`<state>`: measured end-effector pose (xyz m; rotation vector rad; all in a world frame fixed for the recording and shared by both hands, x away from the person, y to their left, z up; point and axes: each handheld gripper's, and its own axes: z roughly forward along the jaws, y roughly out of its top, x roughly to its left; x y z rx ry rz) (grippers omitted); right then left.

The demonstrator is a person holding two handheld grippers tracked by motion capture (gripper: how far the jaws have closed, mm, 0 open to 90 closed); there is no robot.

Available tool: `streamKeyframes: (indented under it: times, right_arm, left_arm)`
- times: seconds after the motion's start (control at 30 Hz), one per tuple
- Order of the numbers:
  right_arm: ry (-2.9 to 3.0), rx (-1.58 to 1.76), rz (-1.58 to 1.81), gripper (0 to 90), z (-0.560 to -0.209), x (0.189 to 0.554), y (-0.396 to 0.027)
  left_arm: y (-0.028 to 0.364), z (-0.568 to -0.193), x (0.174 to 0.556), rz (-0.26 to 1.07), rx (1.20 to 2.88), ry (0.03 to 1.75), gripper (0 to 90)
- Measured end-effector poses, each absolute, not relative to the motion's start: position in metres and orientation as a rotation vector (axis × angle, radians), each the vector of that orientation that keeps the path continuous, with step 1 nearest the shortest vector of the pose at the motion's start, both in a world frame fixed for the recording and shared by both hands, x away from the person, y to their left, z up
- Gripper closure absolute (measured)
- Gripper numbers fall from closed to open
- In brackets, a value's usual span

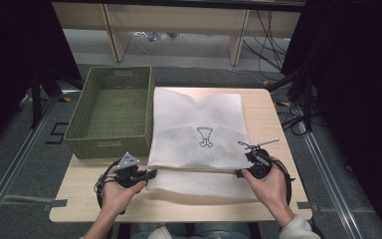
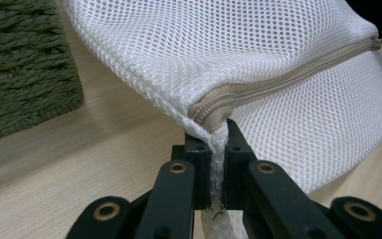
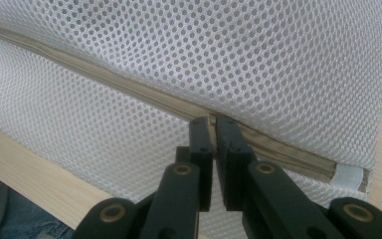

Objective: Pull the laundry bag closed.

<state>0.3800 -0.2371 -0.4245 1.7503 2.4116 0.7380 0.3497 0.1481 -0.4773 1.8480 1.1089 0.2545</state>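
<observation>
Looking down from the high view, you have a white mesh laundry bag (image 1: 199, 134) lying flat on the wooden table (image 1: 273, 124), its far part just right of the green woven basket (image 1: 110, 110), which holds nothing that can be seen. Your left gripper (image 1: 149, 175) sits at the bag's near left corner and your right gripper (image 1: 239, 173) at the near right, both at the line where the upper layer ends and a lower flap runs toward you. The bag is not lifted or folded as far as this shows, so the work looks to be at an early stage: both grips are set, and everything after them is left to do. In the left gripper view, the left gripper (image 2: 218, 132) has its jaws pressed together on the bunched mesh at the end of the beige zipper (image 2: 288, 79), with the corner raised off the table (image 2: 104, 149) and the basket (image 2: 20, 64) at the far left. In the right gripper view, the right gripper (image 3: 213, 124) is clamped on the zipper (image 3: 144, 94) tape near its closed end tab (image 3: 350, 177); whether it pinches the slider itself you cannot tell. The zipper appears shut along its visible length.
</observation>
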Motion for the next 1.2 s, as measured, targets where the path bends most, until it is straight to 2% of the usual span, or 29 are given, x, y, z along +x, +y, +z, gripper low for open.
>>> streamKeyframes:
  times: [0.93,1.2]
  right_arm:
    - [2.425,1.718,0.756,87.2,-0.427,0.382,-0.249]
    - [2.396,1.803,0.734,87.2,-0.426,0.38,-0.248]
  left_arm:
    - [0.148,-0.478,0.35,0.261,1.851,1.108,84.4]
    - [0.149,-0.478,0.35,0.262,1.856,1.109,84.4]
